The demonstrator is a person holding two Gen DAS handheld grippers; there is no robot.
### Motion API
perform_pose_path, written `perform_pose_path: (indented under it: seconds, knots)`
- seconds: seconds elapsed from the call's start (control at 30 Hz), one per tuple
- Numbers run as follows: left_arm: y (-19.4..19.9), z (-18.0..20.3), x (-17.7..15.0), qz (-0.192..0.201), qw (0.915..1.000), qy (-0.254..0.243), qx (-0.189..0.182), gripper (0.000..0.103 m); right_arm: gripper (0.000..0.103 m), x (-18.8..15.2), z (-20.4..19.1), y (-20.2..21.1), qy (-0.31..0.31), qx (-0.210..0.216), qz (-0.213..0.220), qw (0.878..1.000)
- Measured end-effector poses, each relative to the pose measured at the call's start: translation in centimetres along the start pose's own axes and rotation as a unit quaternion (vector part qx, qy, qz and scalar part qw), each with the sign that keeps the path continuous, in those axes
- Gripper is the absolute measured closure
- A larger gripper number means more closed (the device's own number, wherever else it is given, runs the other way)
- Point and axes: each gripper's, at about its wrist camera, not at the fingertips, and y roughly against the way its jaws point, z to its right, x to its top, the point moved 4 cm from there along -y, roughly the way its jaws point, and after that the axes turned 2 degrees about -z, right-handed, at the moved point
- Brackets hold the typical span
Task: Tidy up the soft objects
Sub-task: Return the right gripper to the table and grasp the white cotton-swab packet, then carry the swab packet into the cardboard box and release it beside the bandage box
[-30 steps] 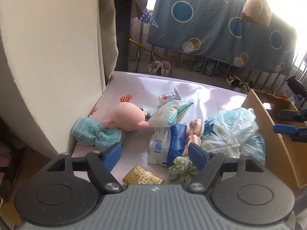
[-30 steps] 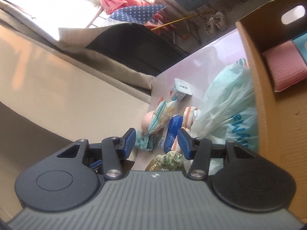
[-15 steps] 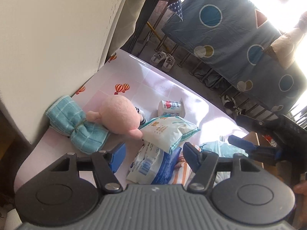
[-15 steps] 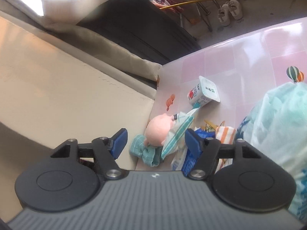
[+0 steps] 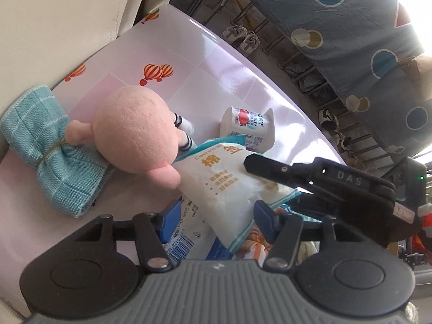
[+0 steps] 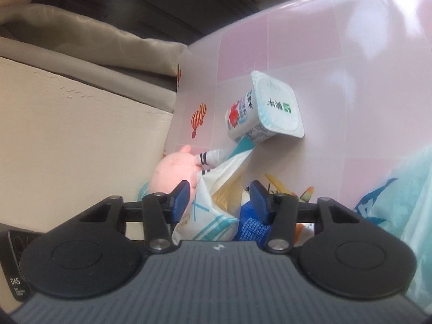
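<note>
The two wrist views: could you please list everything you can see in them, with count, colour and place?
plush doll: 1, pink, near the wall, lying on the cloth.
folded cloth: 1, teal check, tied in the middle, by the wall.
tissue pack: 1, white with teal edges, resting on the wipes pack.
wipes pack: 1, white and blue, under the tissue pack.
yoghurt cup: 1, white and pale blue, on its side.
plastic bag: 1, pale green, right edge of the right view.
tablecloth: 1, pink check with balloons.
shoes: 1 pair, white, on the floor.
left gripper: jaws closing around the tissue pack.
right gripper: jaws closing around the same pack.
</note>
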Motion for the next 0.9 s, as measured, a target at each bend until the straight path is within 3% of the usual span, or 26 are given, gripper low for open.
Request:
perform_pose_path:
  seconds: [0.07,0.27,0.6,0.9]
  knots:
    - [-0.5,0.2,-0.1,-0.005,1.0000,-0.001,-0.007,0.058,0.074,-0.5,0.3,-0.1,-0.001,0.012,-0.003,1.000]
    - [-0.4,1.8,-0.4,0.003,0.9997,-0.024,0.004,0.071,0.084,-1.7,0.1,0.9,0.000,0.035,0.009,0.999]
    - [4.3,4.9,-2.6,0.036,0.9965,-0.074,-0.012,0.073,0.086,-3.9,-1.7,6.3,0.002,0.066,0.050,0.997]
    - [8.6,10.9,-6.9,0.058,0.9859,-0.153,-0.032,0.073,0.088,-7.9,-2.4,15.2,0.008,0.102,0.107,0.989]
